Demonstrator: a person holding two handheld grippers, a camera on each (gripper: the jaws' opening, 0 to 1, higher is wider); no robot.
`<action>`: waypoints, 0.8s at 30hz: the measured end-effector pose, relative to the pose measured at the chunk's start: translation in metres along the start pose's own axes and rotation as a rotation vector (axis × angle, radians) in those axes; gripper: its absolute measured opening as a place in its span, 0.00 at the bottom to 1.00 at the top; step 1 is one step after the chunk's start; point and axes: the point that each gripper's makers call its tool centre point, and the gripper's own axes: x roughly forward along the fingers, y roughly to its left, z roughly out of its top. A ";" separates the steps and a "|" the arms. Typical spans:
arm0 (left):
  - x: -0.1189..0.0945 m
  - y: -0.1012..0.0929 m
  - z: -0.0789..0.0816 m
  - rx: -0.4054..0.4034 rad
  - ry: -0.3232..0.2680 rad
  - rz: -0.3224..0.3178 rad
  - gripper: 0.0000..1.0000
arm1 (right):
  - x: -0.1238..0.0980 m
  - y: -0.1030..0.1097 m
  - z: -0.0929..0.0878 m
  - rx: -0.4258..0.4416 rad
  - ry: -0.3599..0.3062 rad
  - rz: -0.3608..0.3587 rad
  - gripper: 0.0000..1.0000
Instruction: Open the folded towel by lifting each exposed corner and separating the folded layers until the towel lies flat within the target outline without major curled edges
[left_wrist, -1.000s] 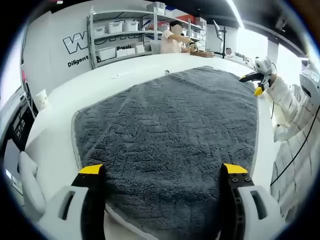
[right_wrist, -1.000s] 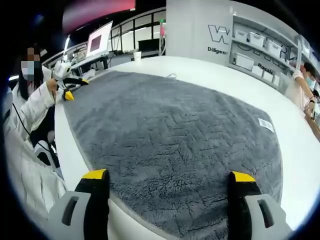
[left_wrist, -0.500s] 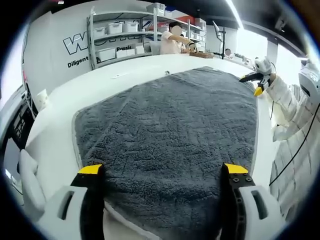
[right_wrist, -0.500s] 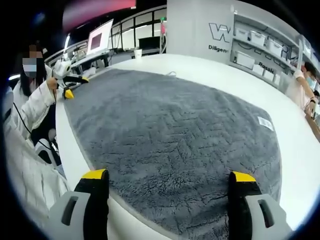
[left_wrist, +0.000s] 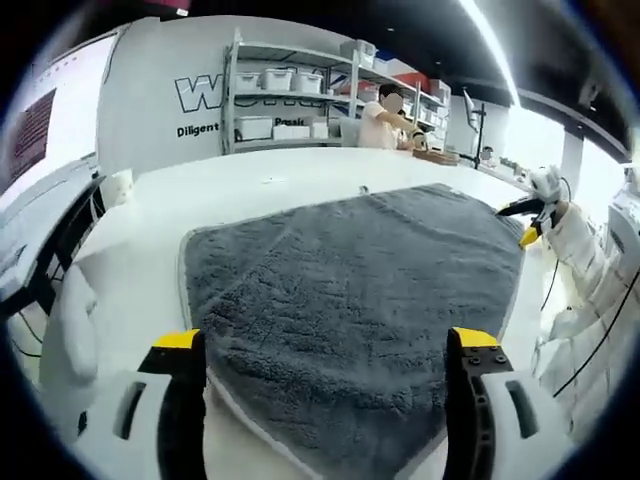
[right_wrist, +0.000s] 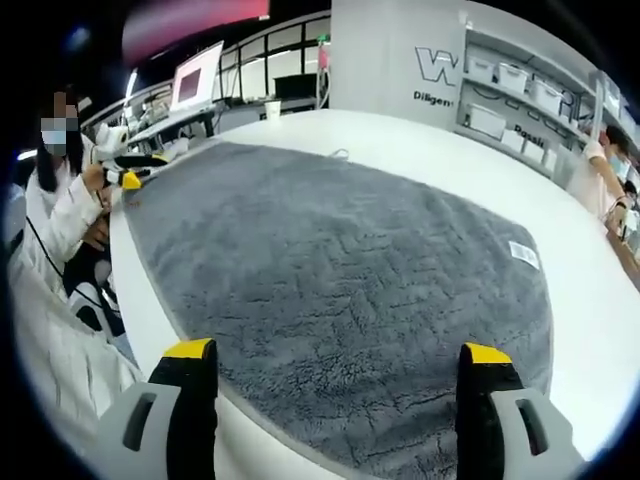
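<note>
One towel (left_wrist: 350, 300), one table (left_wrist: 200, 195), two people (left_wrist: 385, 110).

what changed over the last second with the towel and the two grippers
The left hand-held gripper swung aside, so its view shifted; in the right gripper view it sits nearer the person. The grey towel stayed spread flat on the white table, and both grippers stayed open, holding nothing.

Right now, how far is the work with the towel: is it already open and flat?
Done: the grey towel lies spread in one layer on the white table, with no folded corner visible. In hand: nothing; the left gripper and right gripper are open and hold nothing, each above a towel edge. Left: checking the edges; I cannot see a target outline.
</note>
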 end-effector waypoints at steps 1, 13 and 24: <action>-0.005 0.003 -0.004 -0.004 0.012 0.042 0.96 | -0.001 -0.001 0.000 0.001 0.000 -0.003 0.99; -0.046 0.019 -0.028 -0.119 -0.021 0.158 0.84 | -0.012 0.000 0.008 -0.011 -0.020 -0.017 0.99; -0.067 0.013 -0.036 -0.181 -0.065 0.188 0.50 | -0.020 -0.001 0.009 -0.013 -0.027 -0.031 0.99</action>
